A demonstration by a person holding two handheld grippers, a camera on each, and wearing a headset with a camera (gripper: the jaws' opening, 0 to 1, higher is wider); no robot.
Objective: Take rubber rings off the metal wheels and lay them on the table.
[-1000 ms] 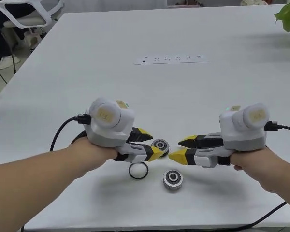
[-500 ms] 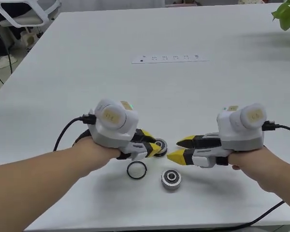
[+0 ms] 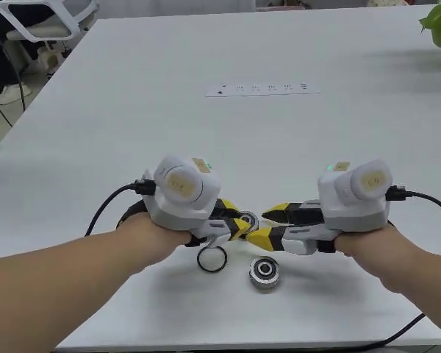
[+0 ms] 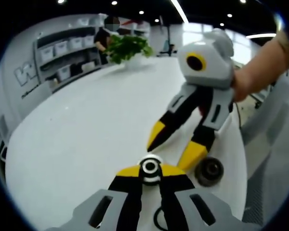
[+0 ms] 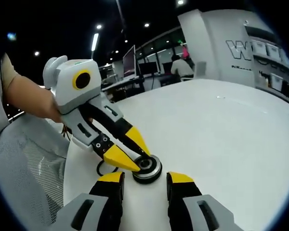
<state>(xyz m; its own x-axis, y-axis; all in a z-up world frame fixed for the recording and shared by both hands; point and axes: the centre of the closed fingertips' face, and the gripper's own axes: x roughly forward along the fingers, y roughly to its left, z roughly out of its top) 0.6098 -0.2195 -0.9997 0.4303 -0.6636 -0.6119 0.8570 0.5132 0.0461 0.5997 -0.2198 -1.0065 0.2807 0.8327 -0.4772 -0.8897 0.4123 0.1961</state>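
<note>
Right, biggest first: white table (image 3: 132, 88), bare across the middle, serving as drop zone for the rings. Near the front edge, left tongs (image 4: 150, 171) clenched on a small metal wheel (image 5: 147, 169), pinched from both sides between the yellow tips, probably to steady it for work on the rim. Cannot tell whether lifted clear or resting on the surface. Facing tip to tip, right tongs (image 5: 145, 179) released, jaws spread apart and aimed at that same wheel, just short of it, no contact yet. Looks lined up to nip the rubber band around the edge and peel it away against the left-hand hold. Hard to say from these views how much rubber sits on the held wheel.

Next down: second wheel (image 3: 264, 271), flat on the table just in front of both tools, touching neither, dark around the rim, so likely ring on and parked within easy reach for a later turn. Smallest: loose rubber ring (image 3: 212, 259), flat on the table beside that second wheel, below the left tongs, apart from everything. Counts as one ring done; roughly partway through, two wheels to go.
</note>
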